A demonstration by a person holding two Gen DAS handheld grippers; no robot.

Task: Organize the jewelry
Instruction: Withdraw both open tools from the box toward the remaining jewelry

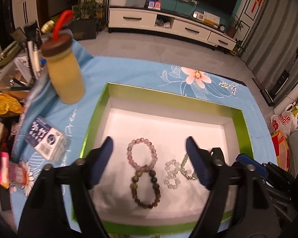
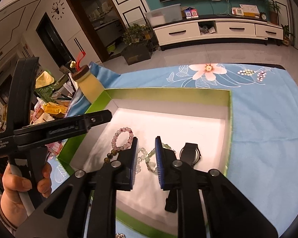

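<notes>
A green-rimmed box (image 1: 168, 95) with a white floor holds the jewelry. On its floor lie a pink bead bracelet (image 1: 128, 152), a dark brown bead bracelet (image 1: 134, 186) touching it, a clear bead bracelet (image 1: 171, 186) and a green bead chain (image 1: 183, 161). A black watch (image 2: 189, 154) lies to the right of them. My left gripper (image 1: 149, 140) hangs open and wide above the pink and brown bracelets, gripping nothing. My right gripper (image 2: 147, 138) stands a narrow gap apart over the green bead chain (image 2: 151, 154), its pads not pressing on it.
The box sits on a blue floral cloth (image 1: 141, 73). A yellow bottle (image 1: 67, 75) with a brown lid and red strap stands at its far left corner, and a tissue packet (image 1: 45, 138) lies left of it. Clutter crowds the left table edge. A hand (image 2: 19, 184) holds the left gripper.
</notes>
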